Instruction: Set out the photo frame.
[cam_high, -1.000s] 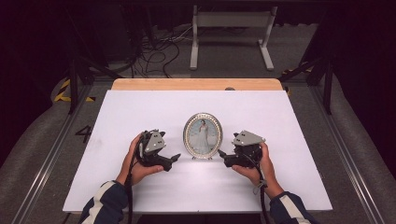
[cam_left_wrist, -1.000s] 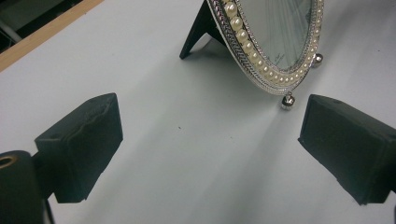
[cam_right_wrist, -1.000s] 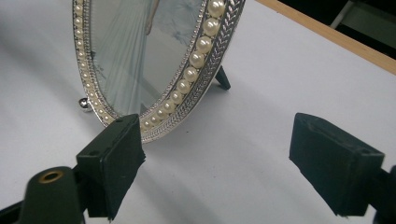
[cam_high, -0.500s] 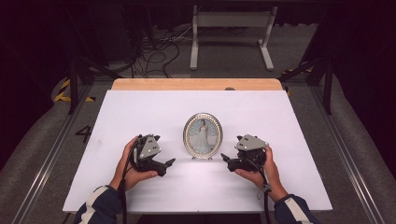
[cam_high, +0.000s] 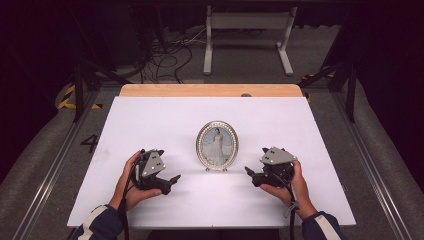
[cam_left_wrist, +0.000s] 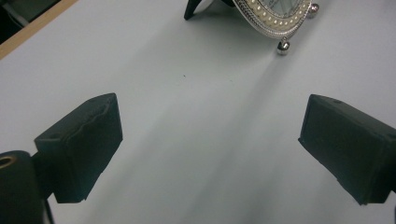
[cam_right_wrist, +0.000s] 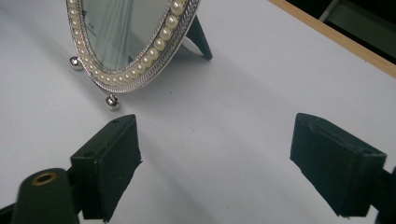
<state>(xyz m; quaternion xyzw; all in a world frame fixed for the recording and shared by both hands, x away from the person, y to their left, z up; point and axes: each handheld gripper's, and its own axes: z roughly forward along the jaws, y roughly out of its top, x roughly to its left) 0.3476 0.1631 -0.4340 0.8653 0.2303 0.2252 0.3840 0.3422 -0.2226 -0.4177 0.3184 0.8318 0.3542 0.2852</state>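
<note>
Oval picture frame (cam_high: 217, 145), silver with a beaded pearl rim and ball feet, upright on the matte white table (cam_high: 165, 120). Left gripper (cam_high: 172, 180) and right gripper (cam_high: 247, 172) flank it, each with blocky black jaws apart, gripping nothing.

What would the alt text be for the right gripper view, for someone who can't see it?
An oval picture frame edged with pearl beads stands on a white table, propped on a dark back leg and small silver ball feet. The right gripper has its two black jaws wide open just short of it, holding nothing.
</note>
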